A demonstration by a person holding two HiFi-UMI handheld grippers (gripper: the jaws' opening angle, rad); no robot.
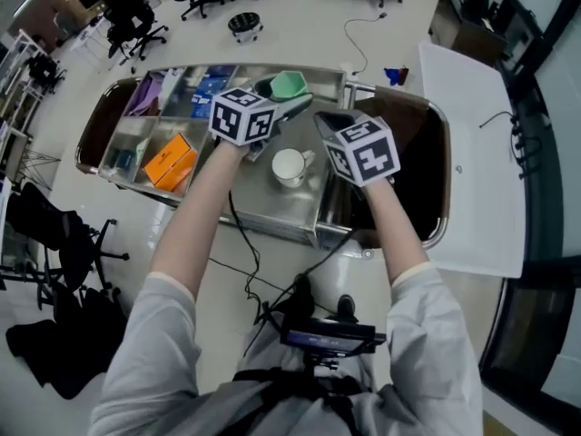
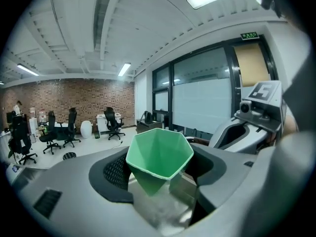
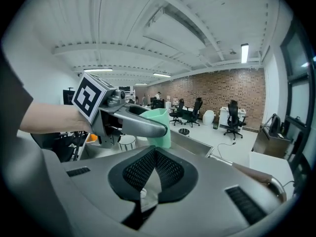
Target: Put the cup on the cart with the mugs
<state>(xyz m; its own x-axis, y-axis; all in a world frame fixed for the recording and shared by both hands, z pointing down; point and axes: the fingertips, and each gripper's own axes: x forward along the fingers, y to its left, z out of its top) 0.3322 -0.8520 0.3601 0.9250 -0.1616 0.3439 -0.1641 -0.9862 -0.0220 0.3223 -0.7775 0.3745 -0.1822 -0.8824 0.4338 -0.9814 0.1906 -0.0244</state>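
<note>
Left tool (image 1: 287, 100) clamps green cup (image 1: 289, 84) over cart (image 1: 295, 214); right tool (image 3: 154, 171) closed.

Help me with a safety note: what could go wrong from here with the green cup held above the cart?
The green cup is faceted and tapered, held only by its sides in the left gripper, so it might slip and fall. The white mug stands on the cart nearly beneath; a careless lowering could knock it. The right gripper, shut and empty, hovers close by and could bump the cup.
</note>
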